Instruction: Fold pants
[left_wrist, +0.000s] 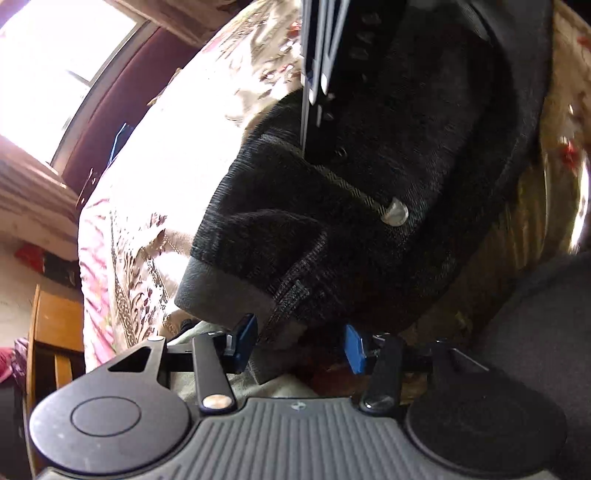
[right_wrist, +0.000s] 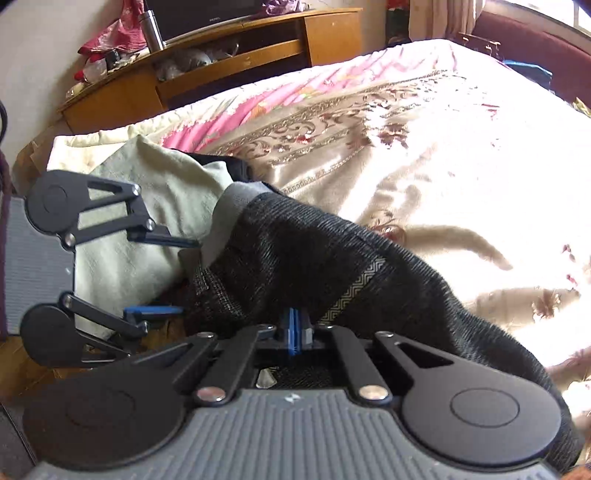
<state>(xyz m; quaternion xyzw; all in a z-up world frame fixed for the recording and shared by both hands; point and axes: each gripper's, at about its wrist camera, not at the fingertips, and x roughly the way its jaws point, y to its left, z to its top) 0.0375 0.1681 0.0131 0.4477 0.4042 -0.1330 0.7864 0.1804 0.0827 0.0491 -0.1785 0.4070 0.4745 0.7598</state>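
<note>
Item: dark knit pants (right_wrist: 295, 258), heaped on the bed (right_wrist: 424, 155) at its near edge. Soft, limp, fairly thick; best taken at the ribbed cuff. My right hand-held gripper (right_wrist: 293, 332) pinches their fabric; my left hand-held gripper (left_wrist: 299, 343) stands open at the cuff.

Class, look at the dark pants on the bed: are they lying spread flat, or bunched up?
Bunched up. The dark pants lie on the bedspread in a rumpled heap, the grey waistband turned over.
</note>
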